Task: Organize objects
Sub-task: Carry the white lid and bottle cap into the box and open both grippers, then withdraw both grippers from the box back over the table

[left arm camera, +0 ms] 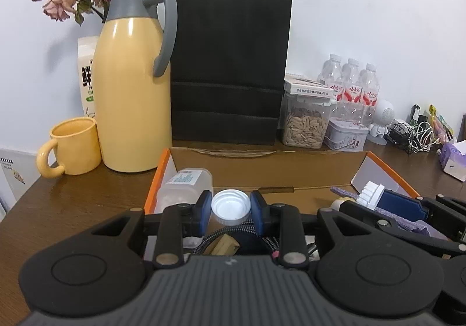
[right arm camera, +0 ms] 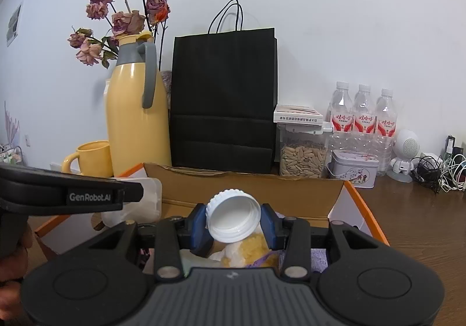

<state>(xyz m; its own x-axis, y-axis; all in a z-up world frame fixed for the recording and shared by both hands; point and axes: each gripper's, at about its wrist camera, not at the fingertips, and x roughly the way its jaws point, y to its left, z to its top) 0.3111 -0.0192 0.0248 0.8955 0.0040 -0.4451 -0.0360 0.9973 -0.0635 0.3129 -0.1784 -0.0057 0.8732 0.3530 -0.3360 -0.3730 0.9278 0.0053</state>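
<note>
My left gripper (left arm camera: 231, 202) is shut on a small white bottle cap (left arm camera: 230, 211), whose hollow side faces the camera. My right gripper (right arm camera: 234, 222) is shut on a larger white ridged cap (right arm camera: 233, 216), tilted with its open side toward me. Both hang over an open cardboard box with orange edges (left arm camera: 262, 171) (right arm camera: 247, 189). Inside the box lie a clear plastic container (left arm camera: 186, 183), a braided cable (left arm camera: 230, 231), a purple cloth (right arm camera: 317, 260) and something yellow (right arm camera: 253, 247). In the left wrist view the larger cap (left arm camera: 371, 195) shows side-on at the right.
Behind the box stand a yellow thermos jug (left arm camera: 131, 93), a yellow mug (left arm camera: 72, 148), a black paper bag (left arm camera: 230, 64), a jar of seeds (left arm camera: 305, 122), a tin (left arm camera: 345, 134) and three water bottles (left arm camera: 352, 84). A white robot figure (right arm camera: 404, 154) and tangled cables (right arm camera: 442, 168) sit at the far right on the wooden table (right arm camera: 422, 224).
</note>
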